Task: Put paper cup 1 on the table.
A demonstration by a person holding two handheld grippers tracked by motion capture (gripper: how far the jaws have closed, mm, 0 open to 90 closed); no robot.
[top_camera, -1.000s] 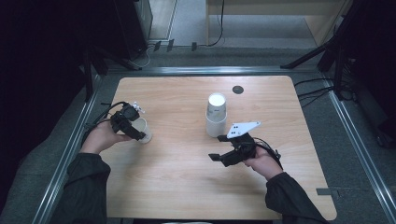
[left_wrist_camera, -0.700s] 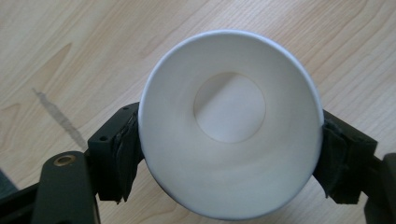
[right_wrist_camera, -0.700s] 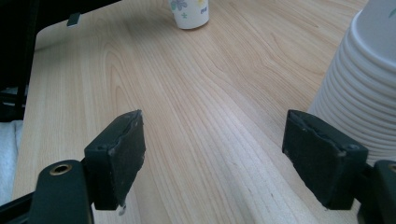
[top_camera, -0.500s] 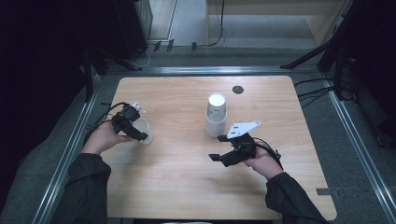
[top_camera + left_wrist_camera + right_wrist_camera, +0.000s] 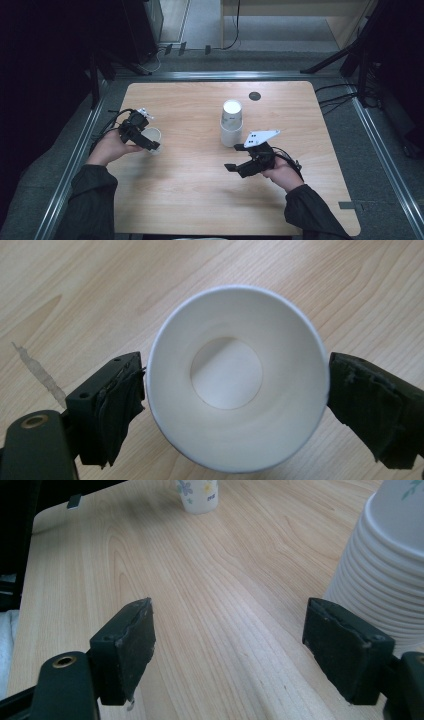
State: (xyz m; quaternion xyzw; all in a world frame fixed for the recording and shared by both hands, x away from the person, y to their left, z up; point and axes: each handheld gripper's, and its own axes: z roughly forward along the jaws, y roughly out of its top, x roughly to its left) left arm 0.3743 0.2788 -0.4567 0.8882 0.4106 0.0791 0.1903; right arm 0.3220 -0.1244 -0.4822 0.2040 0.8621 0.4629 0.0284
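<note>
High view, hidden: left gripper (image 5: 150, 145) covers part of the paper cup (image 5: 152, 136).
Cup: upright, well left of cup stack (image 5: 231, 123); thin white, round.
Left jaws: just opened, flanking rim, pads (image 5: 117, 405) apart.
Right gripper (image 5: 230, 650): spread, empty, just beside stack.
Stack: ribbed rims, cropped.

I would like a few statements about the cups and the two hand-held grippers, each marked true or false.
1. The single paper cup stands upright between the left hand-held gripper jaws. True.
2. This cup holds water. False: it is empty.
3. The right hand-held gripper grips the cup stack. False: its jaws are open with nothing between them, beside the stack.
4. The stack stands mouth down. True.
5. The left jaws have just been closing. False: they have been opening.
</note>
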